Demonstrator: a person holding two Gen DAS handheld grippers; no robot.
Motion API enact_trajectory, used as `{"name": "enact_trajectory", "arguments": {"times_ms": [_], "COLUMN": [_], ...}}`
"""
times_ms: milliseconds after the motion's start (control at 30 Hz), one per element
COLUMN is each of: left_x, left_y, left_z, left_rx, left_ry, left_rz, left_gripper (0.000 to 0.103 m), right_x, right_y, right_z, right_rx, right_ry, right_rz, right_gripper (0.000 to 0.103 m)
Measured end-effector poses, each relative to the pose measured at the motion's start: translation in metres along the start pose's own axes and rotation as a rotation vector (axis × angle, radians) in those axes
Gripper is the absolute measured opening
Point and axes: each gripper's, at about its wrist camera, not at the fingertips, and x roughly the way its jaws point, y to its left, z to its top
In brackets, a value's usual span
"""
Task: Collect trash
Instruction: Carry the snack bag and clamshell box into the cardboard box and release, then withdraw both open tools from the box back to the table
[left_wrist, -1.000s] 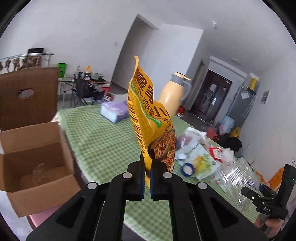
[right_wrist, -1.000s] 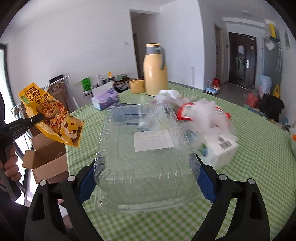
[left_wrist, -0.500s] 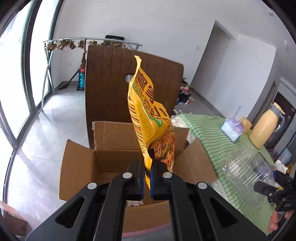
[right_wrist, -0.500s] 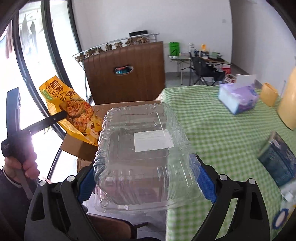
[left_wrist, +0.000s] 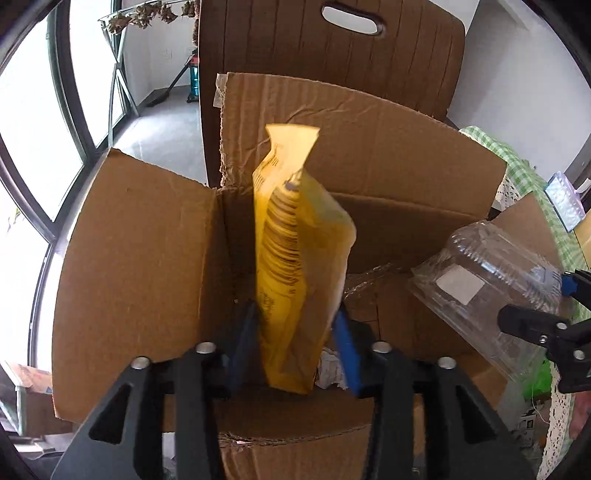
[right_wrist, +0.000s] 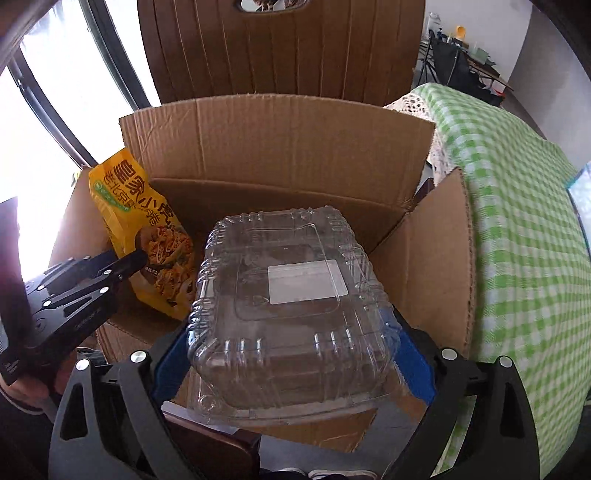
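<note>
Trouble I foresee: my left gripper (left_wrist: 293, 347) is opening its fingers around the yellow snack bag (left_wrist: 295, 266) above the cardboard box (left_wrist: 140, 258), and the tall bag might snag a flap. My right gripper (right_wrist: 291, 365) clamps the clear, ribbed plastic container (right_wrist: 288, 302) over the box.
</note>
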Motion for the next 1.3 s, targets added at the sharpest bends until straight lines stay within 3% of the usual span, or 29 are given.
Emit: {"name": "enact_trajectory", "arguments": {"times_ms": [100,233,333,500,667,800,1067,1300], "left_x": [-0.014,-0.04,-0.064,-0.097,-0.123,-0.147,-0.198,-0.269], "left_y": [0.004,0.005,0.006,0.001,-0.003,-0.007,-0.02,-0.045], "left_z": [0.001,0.006,0.011,0.009,0.013,0.011,-0.007,-0.043], "left_rx": [0.006,0.032,0.051,0.058,0.059,0.066,0.085,0.154], "left_ry": [-0.029,-0.09,-0.147,-0.2,-0.233,-0.276,-0.356,-0.537], "left_rz": [-0.02,-0.031,-0.039,-0.029,-0.004,-0.008,-0.003,0.046], "left_gripper": [0.065,0.07,0.074,0.078,0.086,0.092,0.093,0.095], "right_x": [0.014,0.023,0.016,-0.017,-0.061,-0.103,-0.173,-0.246], "right_y": [0.009,0.019,0.017,0.014,0.002,-0.003,-0.003,-0.014], "right_z": [0.005,0.009,0.02,0.033,0.04,0.029,-0.014,-0.08], "right_rx": [-0.048,-0.079,-0.069,-0.05,-0.038,-0.056,-0.015,0.058], "right_ry": [0.028,0.066,0.026,-0.048,-0.101,-0.151,-0.311,-0.558], "right_rz": [-0.076,-0.116,-0.13,-0.13,-0.048,-0.043,-0.025,-0.08], "right_gripper": [0.094,0.094,0.094,0.094,0.094,0.094,0.094,0.094]}}
